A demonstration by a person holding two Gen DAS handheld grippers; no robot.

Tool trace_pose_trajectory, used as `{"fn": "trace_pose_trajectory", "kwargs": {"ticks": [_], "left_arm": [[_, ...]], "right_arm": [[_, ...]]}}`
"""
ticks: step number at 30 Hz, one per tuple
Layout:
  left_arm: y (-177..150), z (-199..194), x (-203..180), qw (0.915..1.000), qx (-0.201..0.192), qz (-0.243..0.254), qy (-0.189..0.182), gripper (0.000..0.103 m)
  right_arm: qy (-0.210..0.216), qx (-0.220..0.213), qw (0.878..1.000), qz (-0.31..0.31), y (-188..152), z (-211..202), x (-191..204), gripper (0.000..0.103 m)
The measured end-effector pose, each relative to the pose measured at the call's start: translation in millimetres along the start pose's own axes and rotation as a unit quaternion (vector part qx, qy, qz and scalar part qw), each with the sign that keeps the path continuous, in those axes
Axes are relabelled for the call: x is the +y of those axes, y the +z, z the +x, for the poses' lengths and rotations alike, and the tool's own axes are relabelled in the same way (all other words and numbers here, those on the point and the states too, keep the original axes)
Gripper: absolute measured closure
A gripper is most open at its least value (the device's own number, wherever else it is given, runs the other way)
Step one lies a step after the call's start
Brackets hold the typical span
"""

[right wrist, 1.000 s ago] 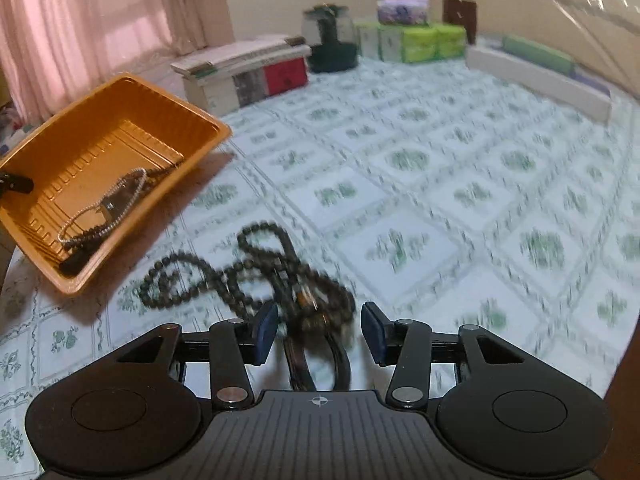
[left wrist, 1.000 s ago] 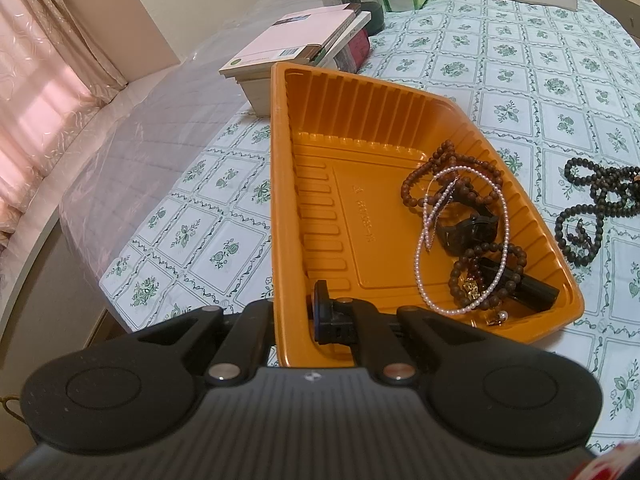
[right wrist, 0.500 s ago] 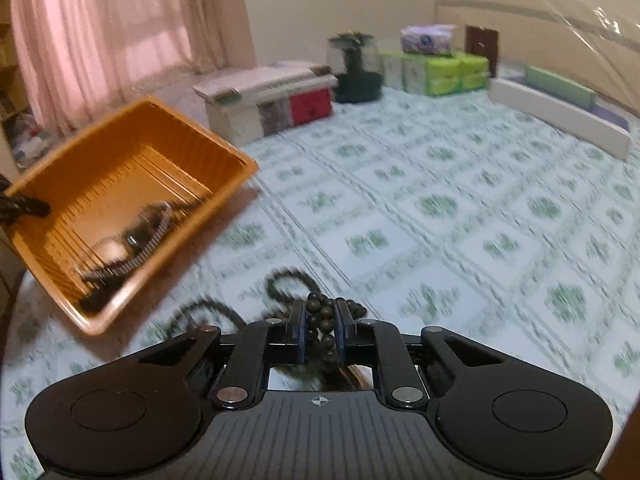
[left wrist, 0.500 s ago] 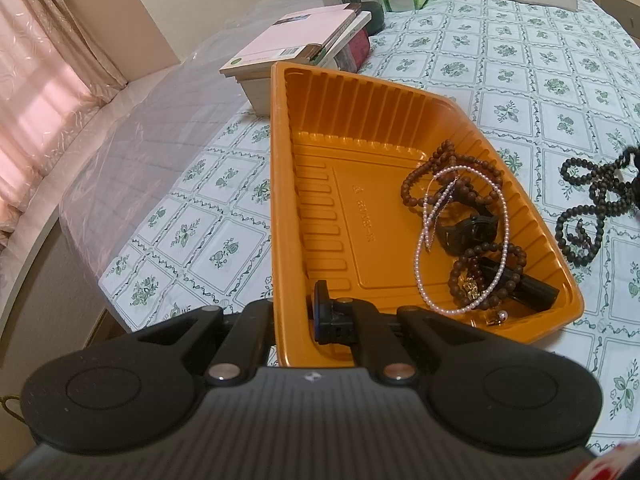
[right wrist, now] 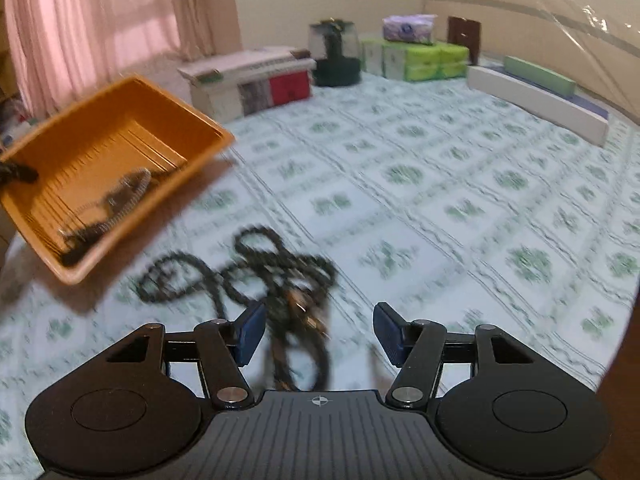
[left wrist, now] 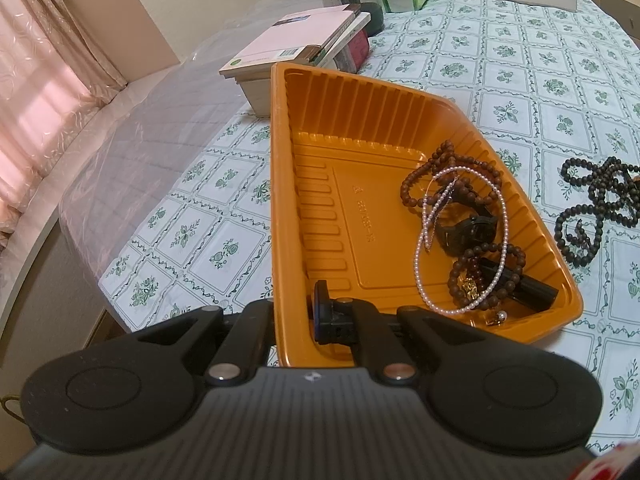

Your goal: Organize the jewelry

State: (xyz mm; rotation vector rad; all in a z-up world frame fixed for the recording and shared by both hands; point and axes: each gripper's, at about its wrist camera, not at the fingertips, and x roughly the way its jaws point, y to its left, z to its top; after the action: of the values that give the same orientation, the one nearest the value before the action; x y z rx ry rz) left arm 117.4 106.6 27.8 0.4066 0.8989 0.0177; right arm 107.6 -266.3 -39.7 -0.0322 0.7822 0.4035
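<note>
Lying, seemingly, between parted fingers (right wrist: 250, 334): beads (right wrist: 240, 270)

Soft daylight glows through the pink sheer curtains (left wrist: 36, 80) — left view sharp. Right view is motion-blurred, with fisheye-bent, dark-cornered edges.

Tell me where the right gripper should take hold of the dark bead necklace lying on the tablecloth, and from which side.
Grip the dark bead necklace at the bunched knot of crossing strands nearest the right gripper, not a single outlying loop. Come down from above with the open jaws straddling that bunch: the strands lie flat and sprawled on the tablecloth, so a side approach would likely just push them. The view is blurred, so the exact strands are uncertain.
</note>
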Motion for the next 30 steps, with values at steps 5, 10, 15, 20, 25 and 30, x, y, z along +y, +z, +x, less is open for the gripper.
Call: {"fn": "trace_pose_trajectory", "kwargs": {"ticks": [5,10,15,20,25,30], "left_arm": [[0.6,0.1,-0.2,1.0000,0.000,0.000,0.000,0.101],[1.9,-0.1,-0.6,1.0000,0.001,0.002,0.001,0.100],[2.1,-1.6,-0.8,1.0000,-0.001,0.003,0.000,0.100],[1.9,-2.3,-0.6,1.0000,-0.003,0.002,-0.001,0.100],[2.6,-2.9,0.2,1.0000,-0.005,0.003,-0.003,0.100],[2.3,-3.2,0.9,1.0000,-0.005,0.002,-0.003,0.100]], "right_arm": [[-0.026,0.032,0.998,-0.041,-8.0,10.3,3.0,0.049],[-0.028,0.050,0.996,-0.075,-12.0,21.0,12.4,0.096],[-0.080,0.062,0.982,-0.157,-10.3,12.9,28.5,0.096],[-0.140,0.063,0.972,-0.180,-5.2,-3.0,21.1,0.096],[-0.136,0.039,0.983,-0.118,8.5,-16.4,3.6,0.096],[-0.108,0.027,0.990,-0.085,20.4,-17.6,7.1,0.096]]}}
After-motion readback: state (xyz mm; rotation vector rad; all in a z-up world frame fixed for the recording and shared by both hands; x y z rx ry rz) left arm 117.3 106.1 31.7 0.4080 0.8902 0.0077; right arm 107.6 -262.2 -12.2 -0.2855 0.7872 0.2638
